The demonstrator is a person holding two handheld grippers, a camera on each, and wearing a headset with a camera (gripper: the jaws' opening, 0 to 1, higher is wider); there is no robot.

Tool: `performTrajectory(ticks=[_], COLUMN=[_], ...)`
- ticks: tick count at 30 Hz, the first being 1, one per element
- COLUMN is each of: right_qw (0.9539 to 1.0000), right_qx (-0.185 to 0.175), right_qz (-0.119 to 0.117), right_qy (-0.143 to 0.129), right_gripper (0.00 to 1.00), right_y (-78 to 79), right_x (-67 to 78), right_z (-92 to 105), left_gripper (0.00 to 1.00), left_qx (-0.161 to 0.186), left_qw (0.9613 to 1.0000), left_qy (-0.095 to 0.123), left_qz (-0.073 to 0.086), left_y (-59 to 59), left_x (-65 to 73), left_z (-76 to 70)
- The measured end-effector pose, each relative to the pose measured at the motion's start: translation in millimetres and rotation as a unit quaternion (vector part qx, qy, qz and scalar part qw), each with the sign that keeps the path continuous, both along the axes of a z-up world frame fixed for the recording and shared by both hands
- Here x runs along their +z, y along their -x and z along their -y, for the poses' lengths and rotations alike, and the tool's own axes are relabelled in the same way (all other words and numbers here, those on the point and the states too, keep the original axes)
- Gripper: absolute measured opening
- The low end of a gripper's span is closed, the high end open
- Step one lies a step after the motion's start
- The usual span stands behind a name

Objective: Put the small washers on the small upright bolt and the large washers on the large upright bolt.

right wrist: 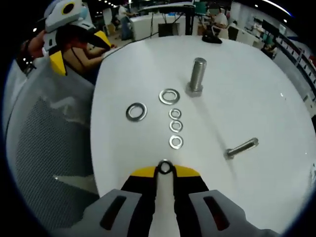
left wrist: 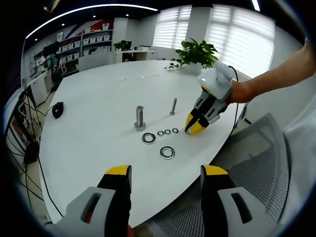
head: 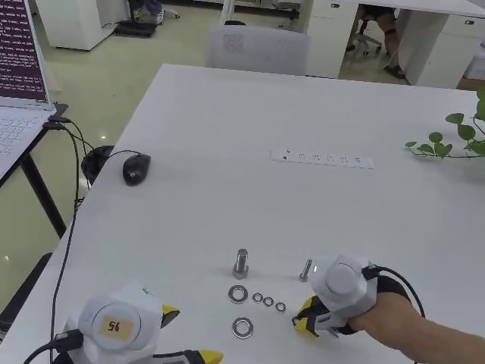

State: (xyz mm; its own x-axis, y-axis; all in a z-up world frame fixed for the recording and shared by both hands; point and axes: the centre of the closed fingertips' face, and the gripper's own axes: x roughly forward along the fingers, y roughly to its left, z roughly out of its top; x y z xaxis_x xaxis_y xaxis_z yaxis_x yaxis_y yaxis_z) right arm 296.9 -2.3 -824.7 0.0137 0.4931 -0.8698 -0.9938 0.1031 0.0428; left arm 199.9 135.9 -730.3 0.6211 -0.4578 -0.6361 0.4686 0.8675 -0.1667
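Observation:
The large upright bolt [head: 241, 263] and the thinner small upright bolt [head: 305, 271] stand on the white table [head: 250, 189]. In front of them lie two large washers [head: 238, 293] [head: 242, 327] and a row of three small washers [head: 268, 301]. My right gripper [head: 300, 318] rests low at the right end of that row, shut on a small washer [right wrist: 165, 168] pinched at its yellow tips. The small bolt [right wrist: 242, 147] is ahead and to its right. My left gripper [left wrist: 166, 173] hangs open and holds nothing near the table's front edge, and the large washers [left wrist: 167, 152] lie ahead of it.
A black mouse [head: 136, 167] and cables lie at the table's left edge. A white power strip [head: 322, 159] sits mid-table, and a green plant [head: 458, 136] at the right edge. A laptop [head: 19, 83] is on a side stand to the left. A grey chair [head: 258, 49] stands behind the table.

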Motion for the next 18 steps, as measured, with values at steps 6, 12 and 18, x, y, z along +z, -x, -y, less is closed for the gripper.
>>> performTrajectory(ticks=[6,12,18], right_qw=[0.9998,0.9999,0.9980], right_qx=[-0.020,0.006,0.053], right_qz=[-0.004,0.008,0.021], right_qy=[-0.005,0.000,0.028], right_gripper=[0.13,0.13,0.13], right_y=[-0.4,1.1,2.1], right_x=[0.9,0.4,0.1], right_z=[2.6,2.9,1.9], left_gripper=[0.56,0.56,0.56], left_qx=[0.000,-0.002,-0.004], left_qw=[1.0000,1.0000,1.0000], left_qy=[0.001,0.001,0.001], left_qz=[-0.002,-0.004,-0.003], left_y=[1.6,2.9,1.0], left_x=[-0.4,-2.3,-0.8], left_z=[1.3,0.9,1.7])
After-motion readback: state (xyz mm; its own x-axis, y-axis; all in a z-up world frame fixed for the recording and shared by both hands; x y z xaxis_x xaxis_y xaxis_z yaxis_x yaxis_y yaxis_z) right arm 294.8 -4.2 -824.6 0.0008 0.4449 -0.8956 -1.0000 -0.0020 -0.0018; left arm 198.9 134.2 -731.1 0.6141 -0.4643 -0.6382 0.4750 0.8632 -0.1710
